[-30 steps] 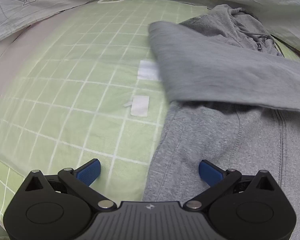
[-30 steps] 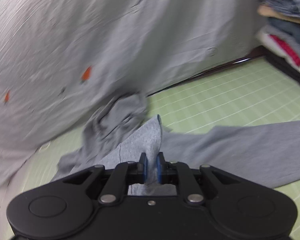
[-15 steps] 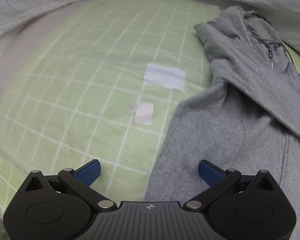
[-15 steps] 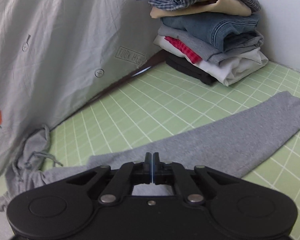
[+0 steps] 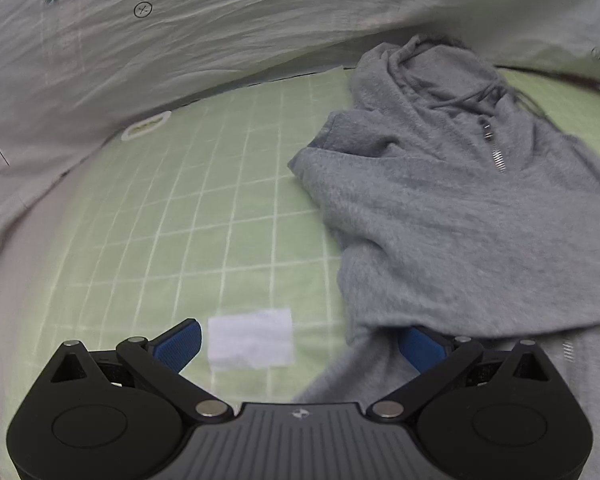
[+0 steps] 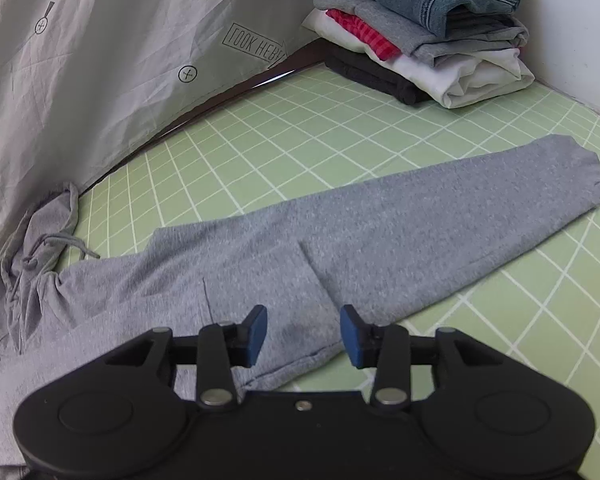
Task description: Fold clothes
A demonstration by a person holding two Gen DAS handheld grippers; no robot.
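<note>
Gray hoodie (image 6: pixel 228 264) lies flat on green mat (image 6: pixel 340 140). R gripper (image 6: pixel 303 335) is opening over its sleeve, pinching nothing. L gripper (image 5: pixel 300 346) spread wide, empty. Next: fold other sleeve in.
</note>
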